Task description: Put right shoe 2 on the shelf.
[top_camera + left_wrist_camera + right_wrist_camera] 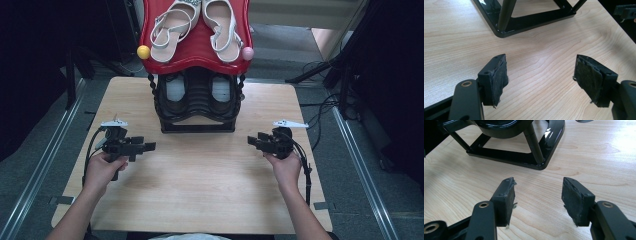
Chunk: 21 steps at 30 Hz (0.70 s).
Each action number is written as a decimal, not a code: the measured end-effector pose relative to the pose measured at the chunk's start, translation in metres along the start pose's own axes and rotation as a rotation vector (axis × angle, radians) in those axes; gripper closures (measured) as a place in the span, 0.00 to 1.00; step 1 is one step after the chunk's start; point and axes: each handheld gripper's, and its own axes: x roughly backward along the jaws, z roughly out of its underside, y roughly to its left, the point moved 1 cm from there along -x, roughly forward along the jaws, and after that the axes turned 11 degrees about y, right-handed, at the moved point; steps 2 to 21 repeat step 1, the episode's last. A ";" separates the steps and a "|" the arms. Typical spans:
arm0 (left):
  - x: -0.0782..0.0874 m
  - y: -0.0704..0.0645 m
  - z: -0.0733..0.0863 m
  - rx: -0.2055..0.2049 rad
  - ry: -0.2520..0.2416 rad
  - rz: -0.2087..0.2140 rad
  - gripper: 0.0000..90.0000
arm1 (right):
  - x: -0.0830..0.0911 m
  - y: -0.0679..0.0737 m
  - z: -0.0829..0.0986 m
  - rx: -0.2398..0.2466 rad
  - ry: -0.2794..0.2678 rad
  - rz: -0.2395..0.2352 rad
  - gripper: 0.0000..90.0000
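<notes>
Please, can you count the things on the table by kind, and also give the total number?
White sandals: 2, one on the left and one on the right of the red top shelf
Dark shoes: 2, left and right on the lower shelf
Shoe rack: 1
Ball knobs: 2, yellow and pink
Total: 7

A black shoe rack (198, 107) stands upright between and beyond your two grippers, white sandals (196, 27) on top.
</notes>
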 end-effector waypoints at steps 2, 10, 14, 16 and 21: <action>-0.002 -0.001 0.000 0.003 0.001 -0.007 0.29 | 0.000 0.000 0.000 -0.001 0.003 0.004 0.49; -0.002 -0.001 0.000 0.003 0.001 -0.007 0.29 | 0.000 0.000 0.000 -0.001 0.003 0.004 0.49; -0.002 -0.001 0.000 0.003 0.001 -0.007 0.29 | 0.000 0.000 0.000 -0.001 0.003 0.004 0.49; -0.002 -0.001 0.000 0.003 0.001 -0.007 0.29 | 0.000 0.000 0.000 -0.001 0.003 0.004 0.49; -0.002 -0.001 0.000 0.003 0.001 -0.007 0.29 | 0.000 0.000 0.000 -0.001 0.003 0.004 0.49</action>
